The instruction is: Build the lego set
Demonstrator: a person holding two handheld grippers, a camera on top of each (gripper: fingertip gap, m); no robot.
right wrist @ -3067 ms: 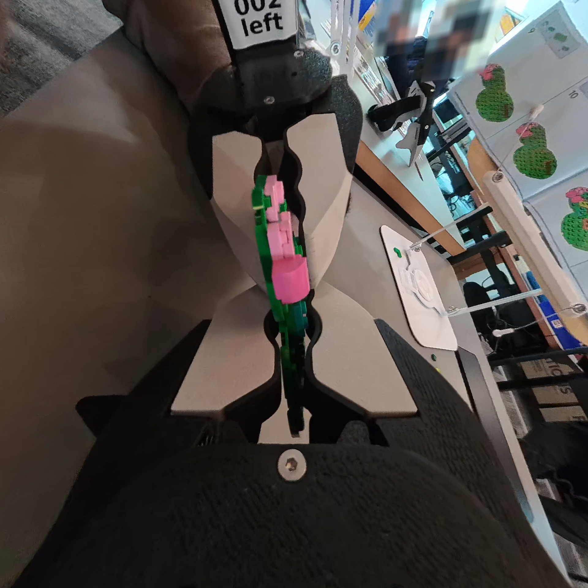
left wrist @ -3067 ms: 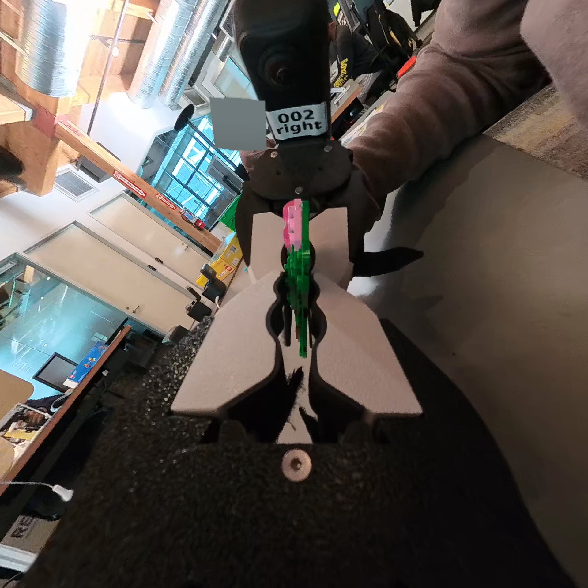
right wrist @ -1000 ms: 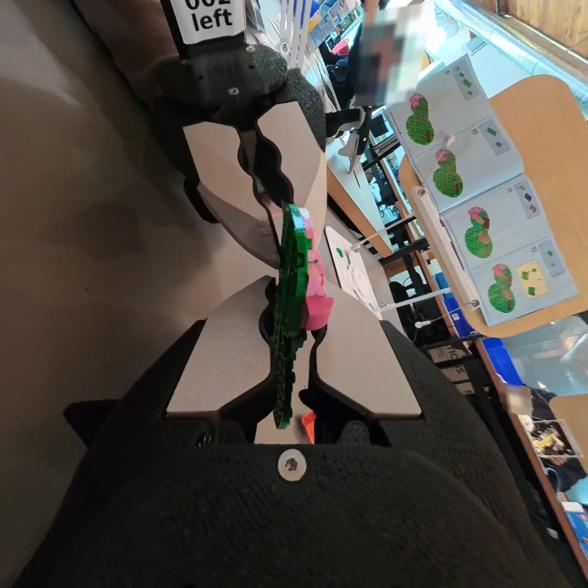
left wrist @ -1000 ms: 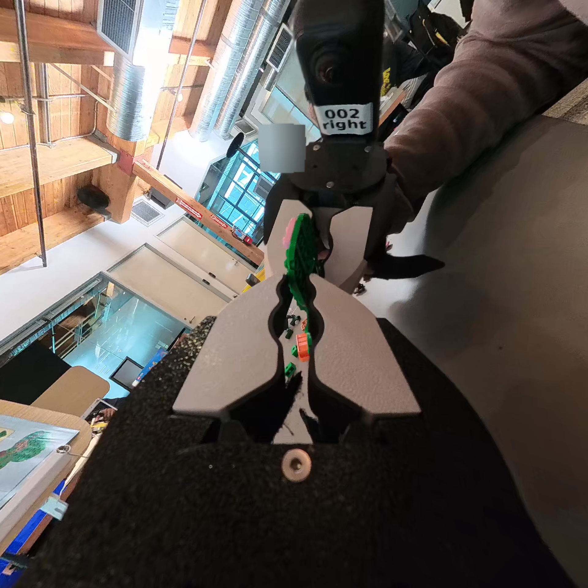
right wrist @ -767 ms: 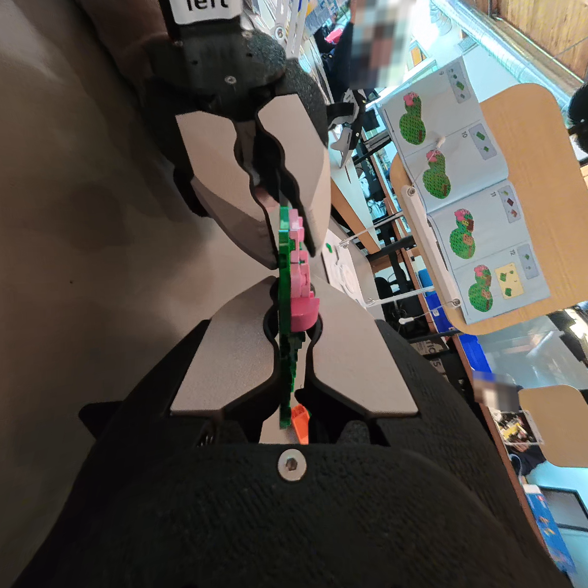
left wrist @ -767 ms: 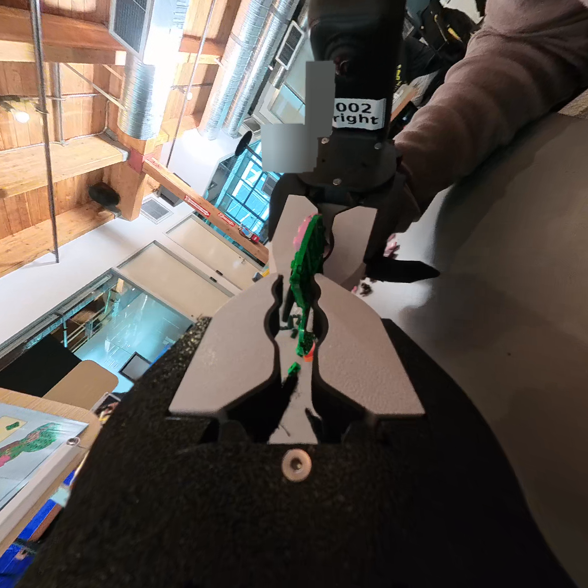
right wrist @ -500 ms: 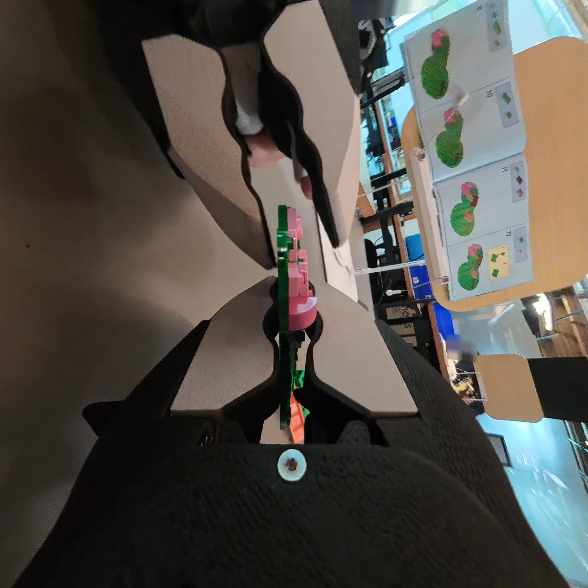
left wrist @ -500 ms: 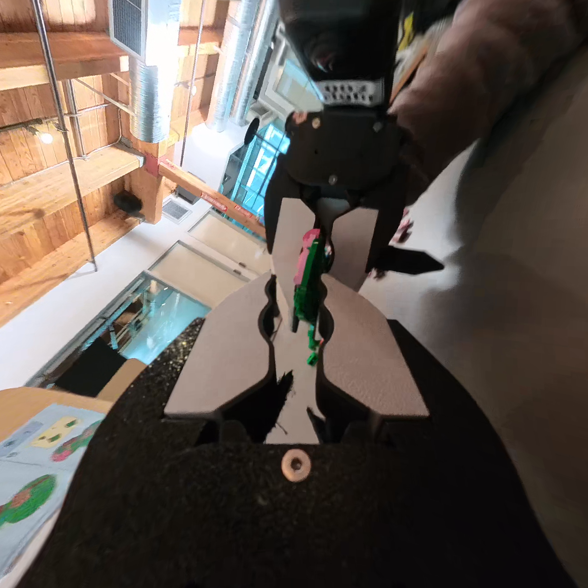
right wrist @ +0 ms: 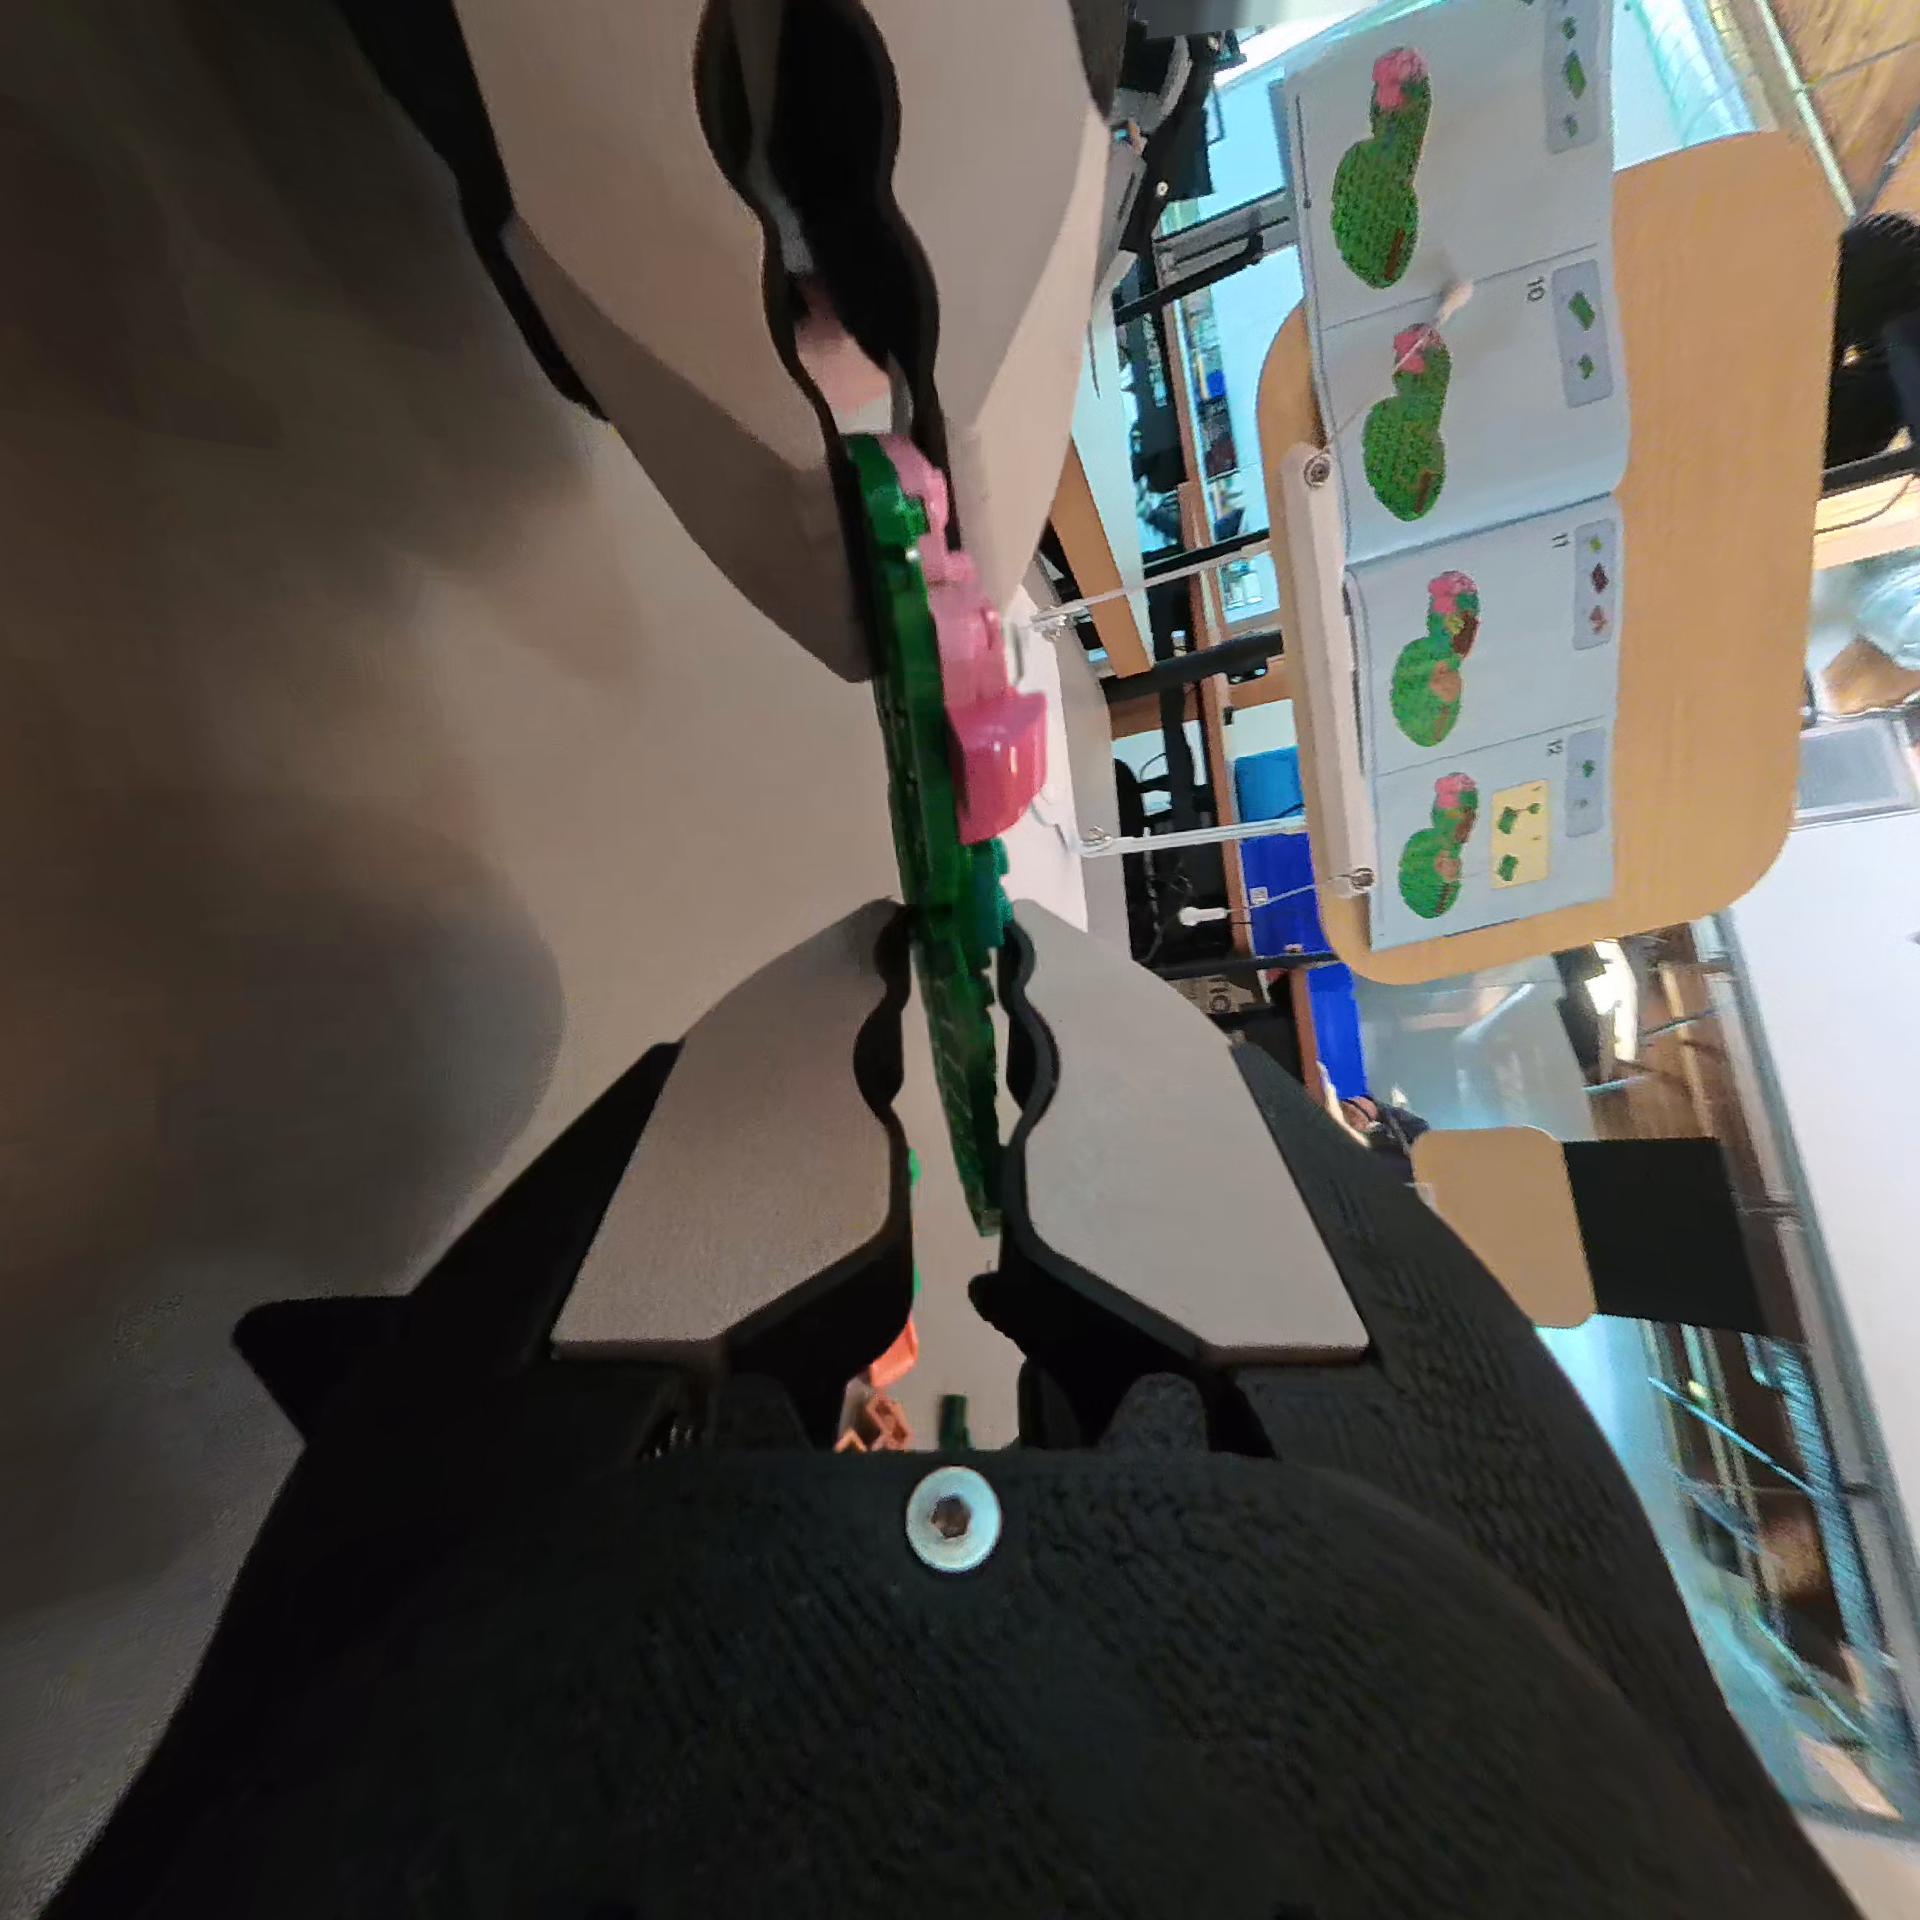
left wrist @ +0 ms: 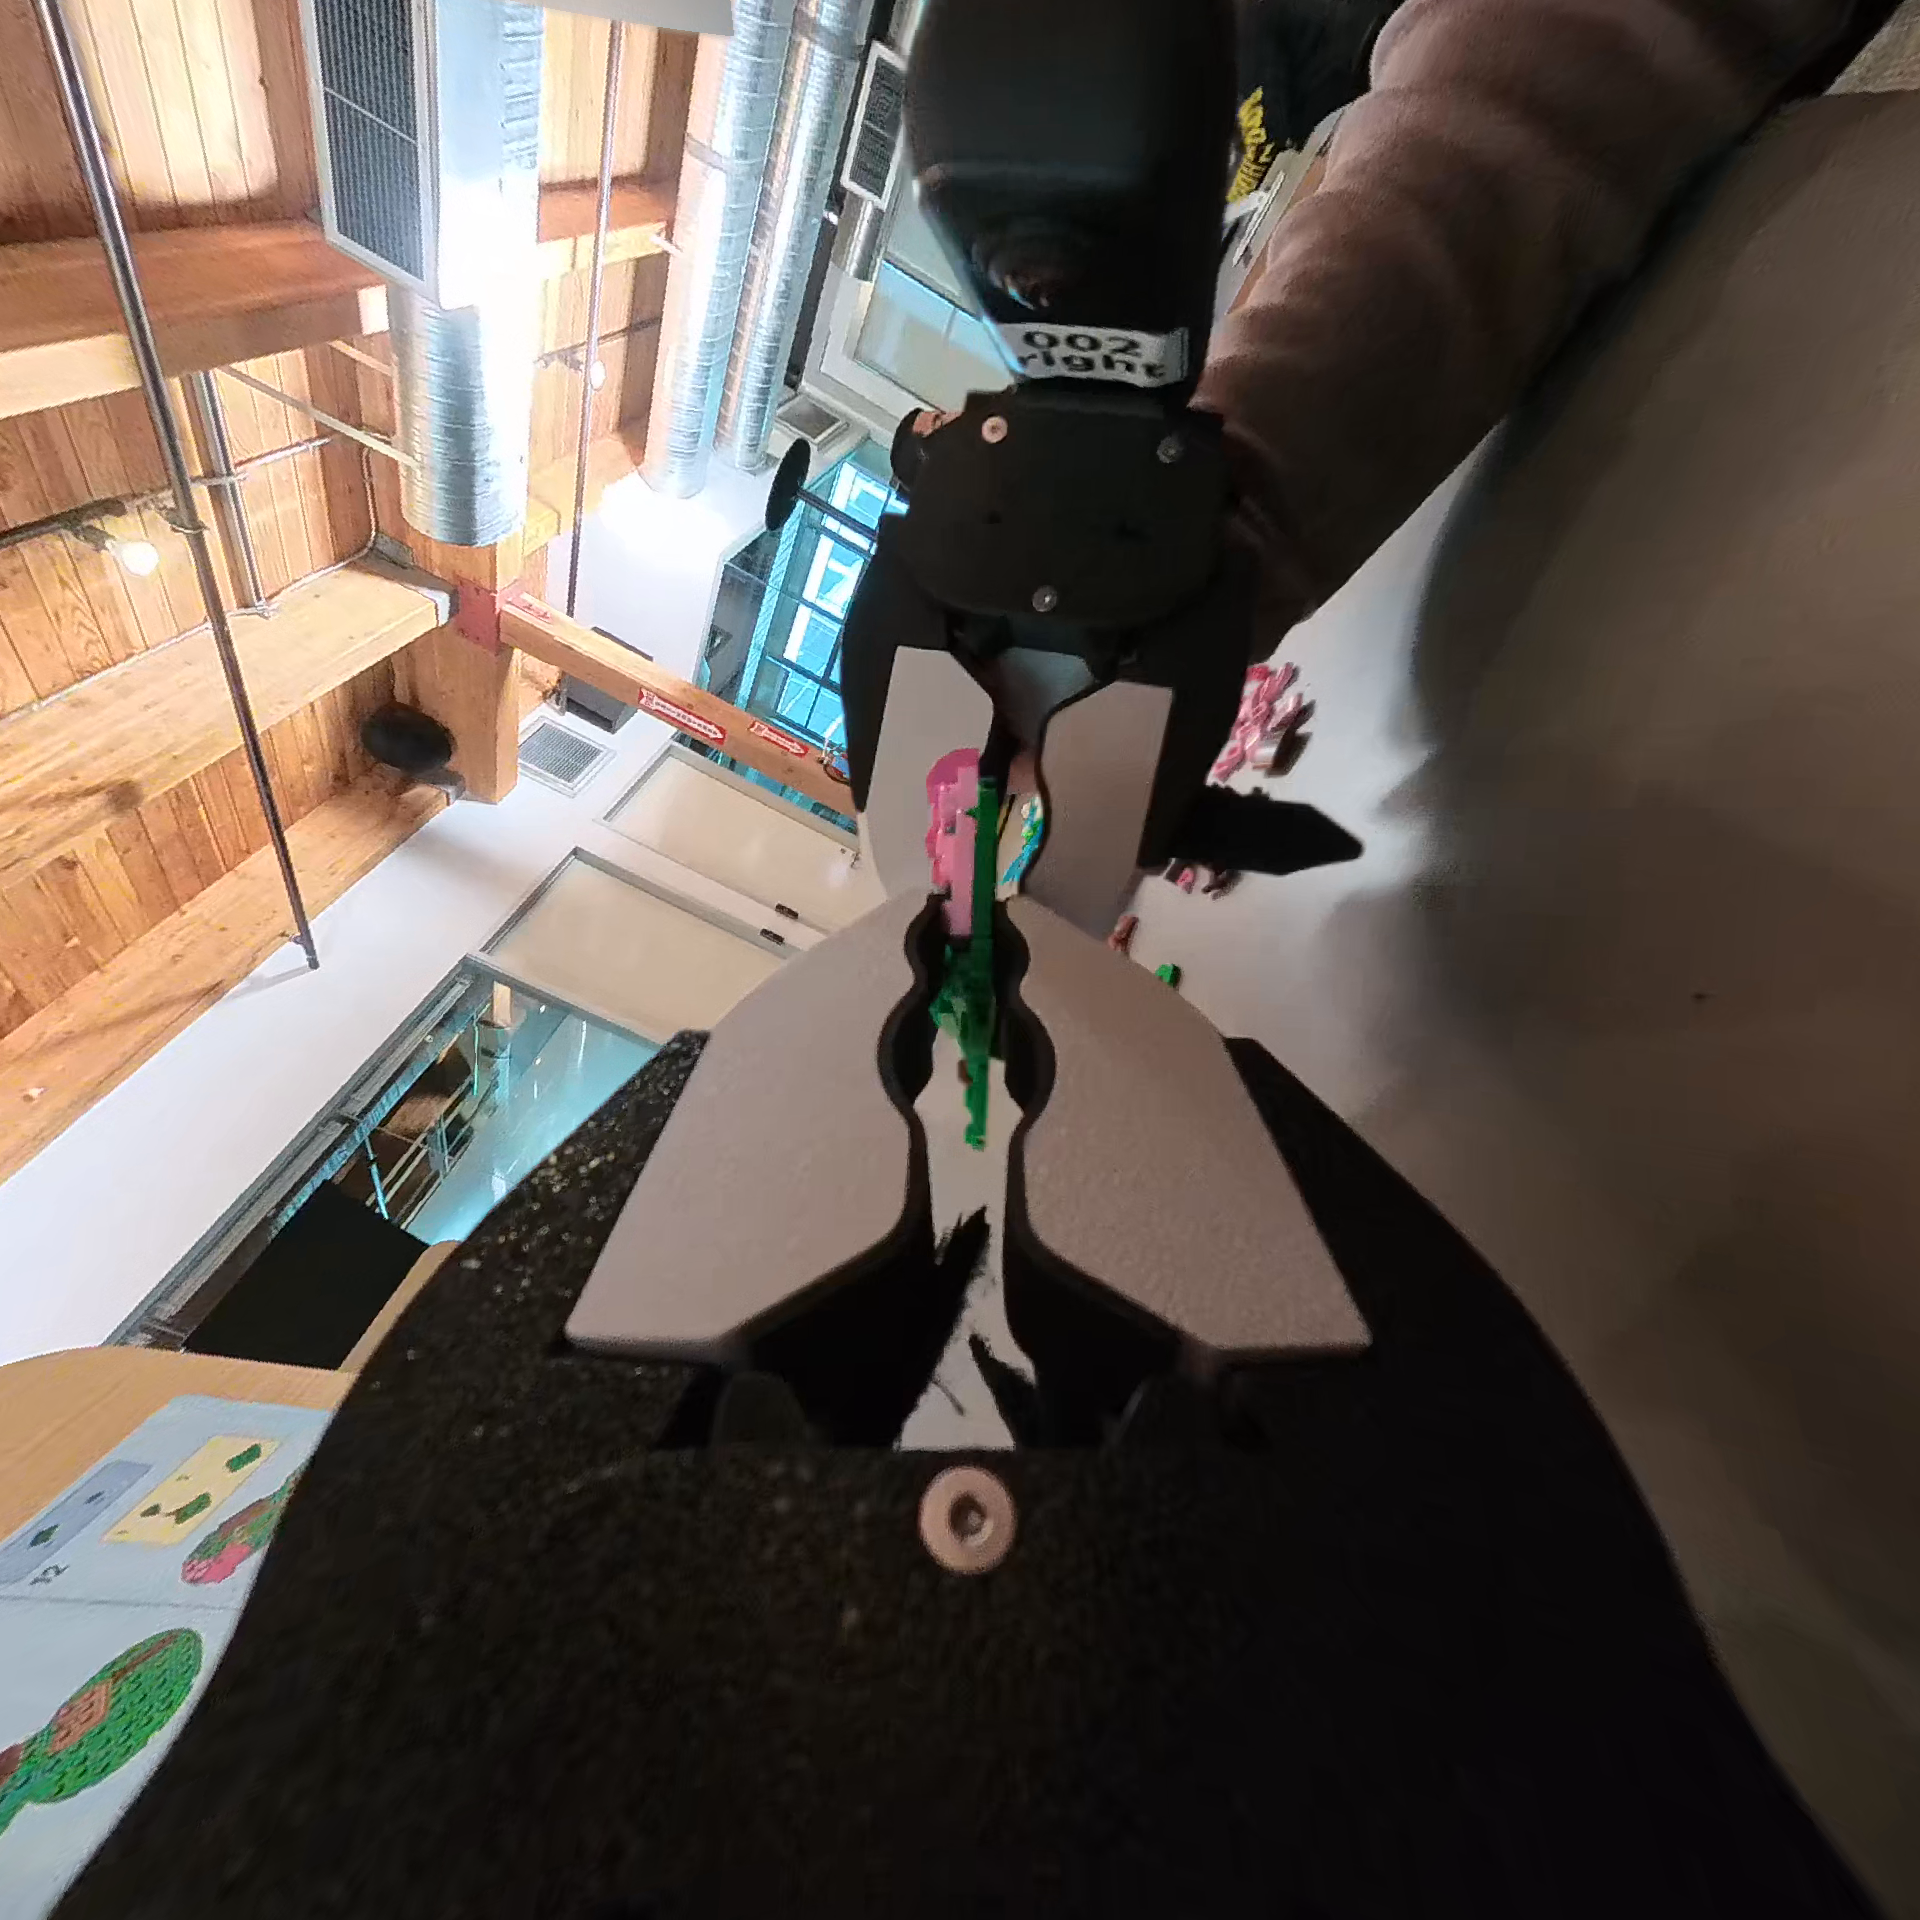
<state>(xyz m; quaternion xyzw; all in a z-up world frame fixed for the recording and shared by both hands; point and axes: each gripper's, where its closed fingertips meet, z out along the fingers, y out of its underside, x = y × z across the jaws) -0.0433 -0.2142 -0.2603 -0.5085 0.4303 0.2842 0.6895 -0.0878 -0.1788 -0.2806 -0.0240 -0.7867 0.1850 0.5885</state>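
The right gripper (right wrist: 951, 935) is clamped on the lower end of the green lego plate (right wrist: 925, 831), held edge-on above the bench (right wrist: 416, 727). The left gripper (left wrist: 966, 930), which stood open half a second ago, now pinches the plate's pink-topped end.

A pale grey table (left wrist: 1662, 935) is seen tipped on its side in both wrist views. In the left wrist view, loose pink bricks (left wrist: 1262, 717) are scattered on it at about 1 o'clock from the centre, with a small green brick (left wrist: 1167, 974) lying apart from them nearer the centre. In the right wrist view, orange bricks (right wrist: 883, 1423) and a green piece (right wrist: 954, 1418) are seen on the table (right wrist: 416, 727) at 6 o'clock, just beside each other.
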